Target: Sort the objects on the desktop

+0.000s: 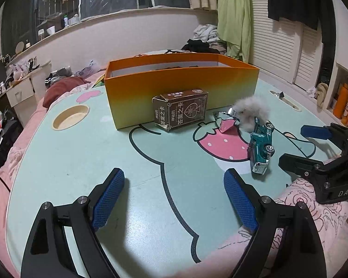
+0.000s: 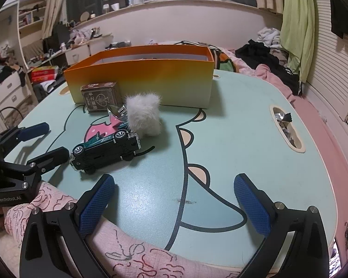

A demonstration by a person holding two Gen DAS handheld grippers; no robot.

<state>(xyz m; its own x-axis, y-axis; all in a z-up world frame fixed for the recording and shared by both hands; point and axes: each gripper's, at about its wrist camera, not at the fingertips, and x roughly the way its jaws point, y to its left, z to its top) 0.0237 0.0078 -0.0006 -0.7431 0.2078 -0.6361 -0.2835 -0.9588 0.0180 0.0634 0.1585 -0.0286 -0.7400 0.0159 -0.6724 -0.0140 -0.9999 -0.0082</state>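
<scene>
Your left gripper [image 1: 174, 197] and right gripper [image 2: 174, 199] both gape wide, empty; the toy car [image 2: 105, 149] lies tipped before the orange box [image 2: 141, 78], near the card box [image 2: 99, 97].

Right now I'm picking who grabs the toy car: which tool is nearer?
Right. The right tool sits just beside the toy car; the left tool hangs farther back.

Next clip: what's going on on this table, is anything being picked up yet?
Not yet. Both grippers are open and empty: the left gripper and right gripper hover low over the table. The green toy car lies on its side, beside a fluffy keychain pom-pom and a brown card box that stands against the orange bin.
</scene>
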